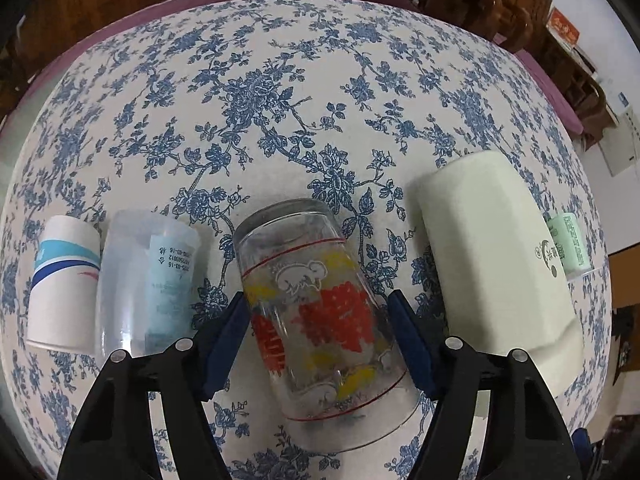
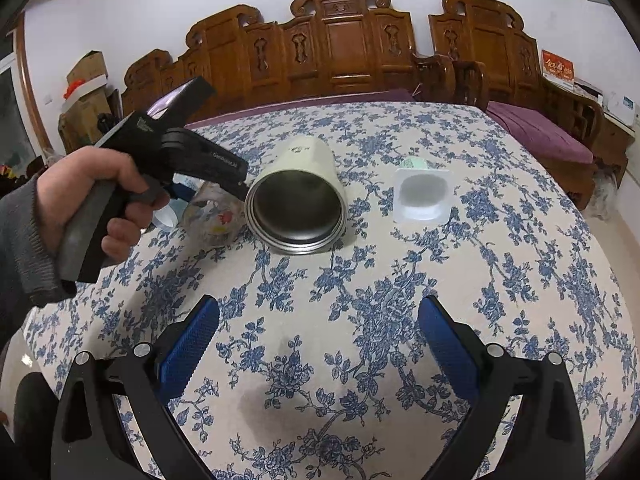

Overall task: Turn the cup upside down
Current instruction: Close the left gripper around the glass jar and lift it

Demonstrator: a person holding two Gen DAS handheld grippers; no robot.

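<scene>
A clear glass cup [image 1: 316, 312] with red and yellow print lies tilted between the blue pads of my left gripper [image 1: 320, 320]. Its base points away from the camera and its mouth toward it. The pads sit at both sides of the cup and appear to touch it. The cup also shows in the right wrist view [image 2: 214, 220], partly hidden behind the left gripper [image 2: 180, 160] and the hand holding it. My right gripper [image 2: 318, 344] is open and empty above the floral tablecloth [image 2: 360, 280].
A cream metal mug [image 1: 496, 264] lies on its side right of the glass, its open mouth showing in the right wrist view [image 2: 296, 208]. A clear plastic cup [image 1: 148, 280] and a white paper cup [image 1: 64, 280] stand at the left. A small plastic tub [image 2: 422, 196] stands right of the mug.
</scene>
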